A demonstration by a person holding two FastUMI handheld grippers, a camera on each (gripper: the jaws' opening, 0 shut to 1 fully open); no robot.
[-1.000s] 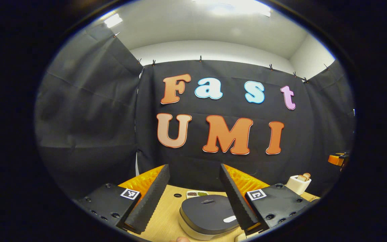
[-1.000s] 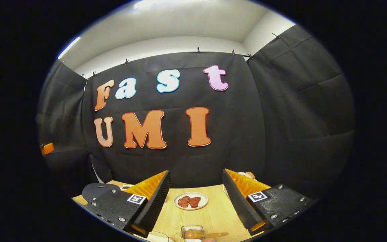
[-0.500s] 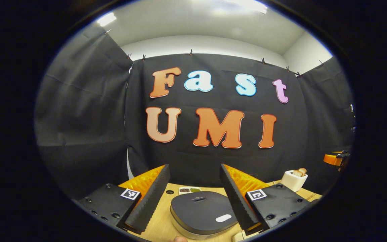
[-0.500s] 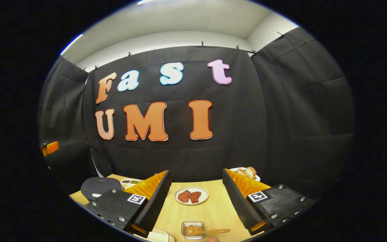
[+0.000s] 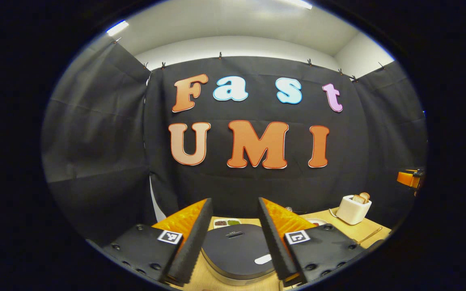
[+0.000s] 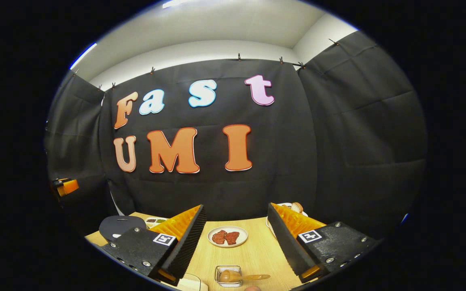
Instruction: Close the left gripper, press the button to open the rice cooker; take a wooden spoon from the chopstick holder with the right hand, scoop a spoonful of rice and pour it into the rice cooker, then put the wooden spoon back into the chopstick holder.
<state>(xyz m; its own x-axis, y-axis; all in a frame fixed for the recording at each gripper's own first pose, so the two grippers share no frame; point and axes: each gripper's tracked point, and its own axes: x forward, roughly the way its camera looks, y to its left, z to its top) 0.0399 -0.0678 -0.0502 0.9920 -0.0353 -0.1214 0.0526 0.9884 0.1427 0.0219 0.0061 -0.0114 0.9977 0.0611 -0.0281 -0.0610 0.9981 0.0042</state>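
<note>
Rice cooker (image 5: 236,252), lid down, sits straight ahead between the spread fingers of the left hand-held gripper (image 5: 235,238); the right hand-held gripper (image 6: 236,242) gapes wide, farther off.

In the left gripper view, the dark-lidded round rice cooker (image 5: 235,252) is partly hidden behind the left tool's fingers (image 5: 192,242), its front cut by the edge. In the right gripper view, the small clear square container (image 6: 227,275) is cropped below, its contents unclear.
</note>
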